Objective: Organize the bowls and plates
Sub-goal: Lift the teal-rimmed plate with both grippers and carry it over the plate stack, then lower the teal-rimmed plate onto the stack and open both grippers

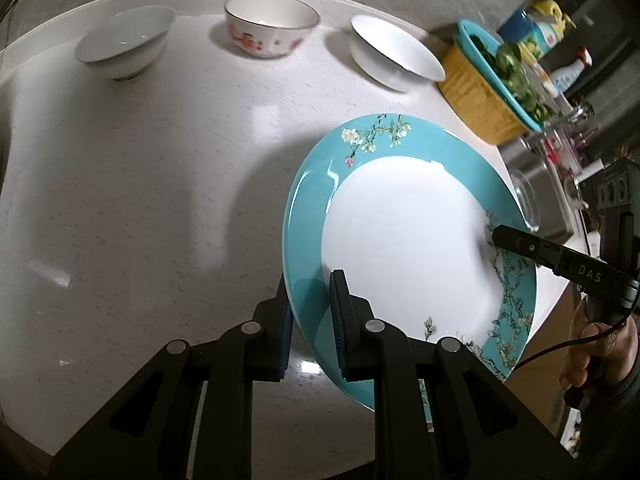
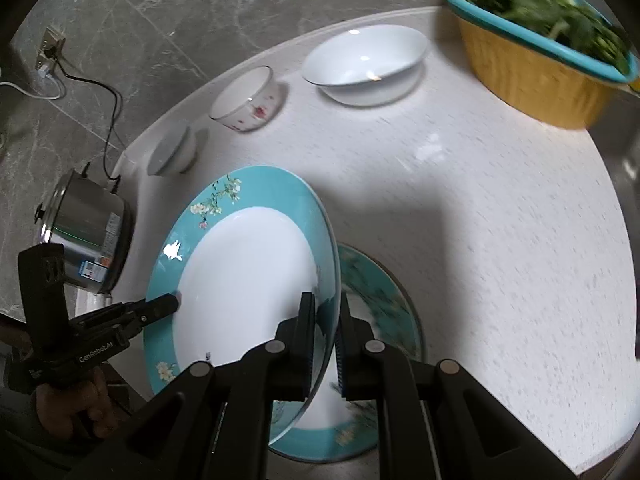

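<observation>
A: What do the jaws have?

B: Both sets are clamped on one teal-rimmed plate [image 1: 400,248]. The left gripper [image 1: 310,312] pinches its rim at one edge, one pad under, one on top. The right gripper [image 2: 325,340] pinches the opposite rim the same way.

A: So the plate is off the table?

B: Yes, held tilted between the two grippers above the white speckled table [image 1: 140,200]. In the right wrist view a second teal plate [image 2: 380,300] lies flat on the table just under the lifted one.

A: And the bowls?

B: Three in a row near the far edge of the table, well apart from the plates: a plain white bowl [image 1: 124,40], a bowl with red flowers [image 1: 270,26] in the middle, and a wider white bowl [image 1: 396,52].

A: Anything past those?

B: A yellow basket with a teal colander of greens [image 2: 532,56] sits beside the wide bowl. A steel pot [image 2: 86,236] stands off the table's other side. A hand [image 2: 68,404] grips the left gripper's handle.
</observation>
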`<action>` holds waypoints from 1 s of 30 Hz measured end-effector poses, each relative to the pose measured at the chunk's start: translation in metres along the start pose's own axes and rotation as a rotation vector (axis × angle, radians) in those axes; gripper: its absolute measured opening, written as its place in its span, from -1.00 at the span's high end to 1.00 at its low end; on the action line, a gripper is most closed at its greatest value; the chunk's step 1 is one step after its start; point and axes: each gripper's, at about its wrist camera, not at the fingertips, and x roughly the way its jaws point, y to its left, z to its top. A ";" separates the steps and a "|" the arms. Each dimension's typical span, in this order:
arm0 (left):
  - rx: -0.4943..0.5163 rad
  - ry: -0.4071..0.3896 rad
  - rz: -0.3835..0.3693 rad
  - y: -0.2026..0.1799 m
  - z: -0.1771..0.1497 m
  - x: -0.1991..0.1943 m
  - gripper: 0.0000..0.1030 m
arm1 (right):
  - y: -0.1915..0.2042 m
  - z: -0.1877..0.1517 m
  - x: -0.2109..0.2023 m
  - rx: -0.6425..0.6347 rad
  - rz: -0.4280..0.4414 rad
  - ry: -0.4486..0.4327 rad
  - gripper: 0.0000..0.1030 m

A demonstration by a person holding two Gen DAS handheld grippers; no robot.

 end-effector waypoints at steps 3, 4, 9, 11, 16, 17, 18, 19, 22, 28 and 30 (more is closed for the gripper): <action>-0.004 0.014 0.016 -0.009 -0.007 0.007 0.70 | -0.012 -0.007 0.000 -0.008 0.002 0.015 0.78; -0.005 0.017 0.023 -0.012 -0.009 0.009 0.70 | -0.015 -0.008 0.001 -0.014 0.003 0.021 0.78; -0.009 0.034 0.055 -0.027 -0.023 0.018 0.69 | -0.032 -0.020 0.000 -0.024 0.011 0.041 0.77; -0.007 0.030 0.071 -0.032 -0.027 0.020 0.69 | -0.036 -0.024 0.001 -0.036 0.009 0.047 0.77; -0.021 0.032 0.095 -0.041 -0.037 0.024 0.69 | -0.041 -0.029 0.004 -0.070 -0.001 0.053 0.75; -0.022 0.031 0.099 -0.043 -0.037 0.027 0.69 | -0.041 -0.031 0.004 -0.076 -0.003 0.053 0.74; -0.023 0.030 0.103 -0.044 -0.038 0.028 0.69 | -0.042 -0.032 0.004 -0.087 -0.008 0.053 0.74; -0.026 0.029 0.107 -0.045 -0.040 0.028 0.69 | -0.042 -0.034 0.005 -0.095 -0.012 0.052 0.73; -0.030 0.027 0.116 -0.046 -0.042 0.031 0.68 | -0.040 -0.037 0.006 -0.118 -0.024 0.049 0.72; -0.035 0.010 0.134 -0.049 -0.045 0.032 0.68 | -0.035 -0.044 0.009 -0.161 -0.051 0.034 0.69; -0.027 0.005 0.144 -0.049 -0.047 0.031 0.68 | -0.032 -0.046 0.009 -0.185 -0.069 0.027 0.67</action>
